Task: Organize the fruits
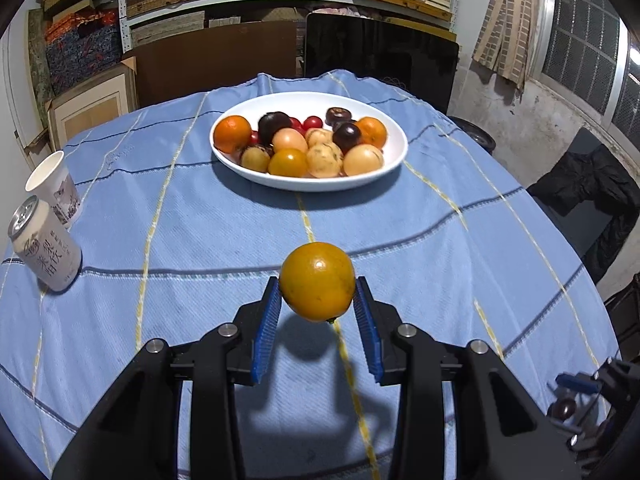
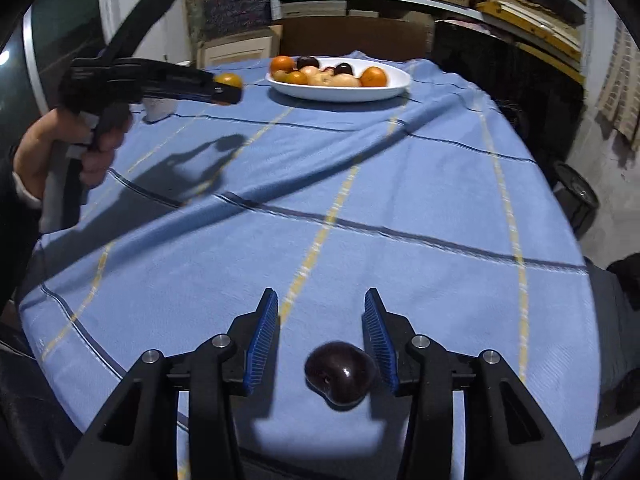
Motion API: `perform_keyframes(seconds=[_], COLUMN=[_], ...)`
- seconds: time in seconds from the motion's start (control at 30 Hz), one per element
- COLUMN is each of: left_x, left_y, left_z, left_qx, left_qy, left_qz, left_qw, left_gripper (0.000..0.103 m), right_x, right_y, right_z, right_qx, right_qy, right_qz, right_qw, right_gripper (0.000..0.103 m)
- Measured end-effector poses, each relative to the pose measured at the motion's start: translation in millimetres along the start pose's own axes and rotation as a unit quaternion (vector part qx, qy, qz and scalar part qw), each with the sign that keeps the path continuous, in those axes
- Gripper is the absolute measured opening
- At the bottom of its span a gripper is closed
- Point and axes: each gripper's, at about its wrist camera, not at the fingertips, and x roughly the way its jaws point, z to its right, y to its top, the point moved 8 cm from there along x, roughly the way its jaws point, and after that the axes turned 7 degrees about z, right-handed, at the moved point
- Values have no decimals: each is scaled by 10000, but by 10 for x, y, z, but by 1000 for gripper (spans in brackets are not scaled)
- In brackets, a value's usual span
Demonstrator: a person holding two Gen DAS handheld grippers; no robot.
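My left gripper [image 1: 317, 288] is shut on a yellow-orange citrus fruit [image 1: 317, 281] and holds it above the blue tablecloth, short of the white bowl [image 1: 390, 168]. The bowl holds several oranges, dark plums, pale round fruits and small red tomatoes. In the right wrist view the left gripper [image 2: 228, 88] with the fruit [image 2: 229, 80] is at the upper left, near the bowl [image 2: 340, 94]. My right gripper [image 2: 320, 312] is open. A dark plum [image 2: 340, 372] lies on the cloth between its fingers, close to the right pad [image 2: 380, 344].
A drink can [image 1: 44, 244] and a paper cup [image 1: 54, 188] stand at the table's left edge. The round table has a blue cloth [image 1: 200, 220] with yellow and dark stripes. Shelves with boxes stand behind; a dark chair [image 1: 592, 200] is at the right.
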Motion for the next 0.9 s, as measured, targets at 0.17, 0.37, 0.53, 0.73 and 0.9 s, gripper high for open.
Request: perform_keyframes(seconds=[0.17, 0.37, 0.53, 0.73, 0.9], left_x=[-55, -61, -81, -63, -5], left_y=[-100, -174, -184, -117, 104], left_z=[64, 141, 97, 14, -79], left_qx=[55, 141, 113, 150, 195], left_qy=[-26, -75, -65, -46, 37], left_qz=[-53, -114, -115, -101, -31], left_qw=[10000, 9998, 9998, 9998, 9998], left_gripper=[37, 37, 37, 37, 37], right_x=[-120, -70, -13, -4, 114], right_y=[-218, -228, -160, 266, 1079], right_z=[61, 28, -5, -68, -232], right_qx=[-20, -46, -111, -236, -528], right_qy=[-108, -149, -120, 49, 393], right_qz=[-98, 2, -58, 186, 777], right_qw=[9999, 9999, 9999, 9995, 9948], right_gripper=[46, 39, 32, 32, 32])
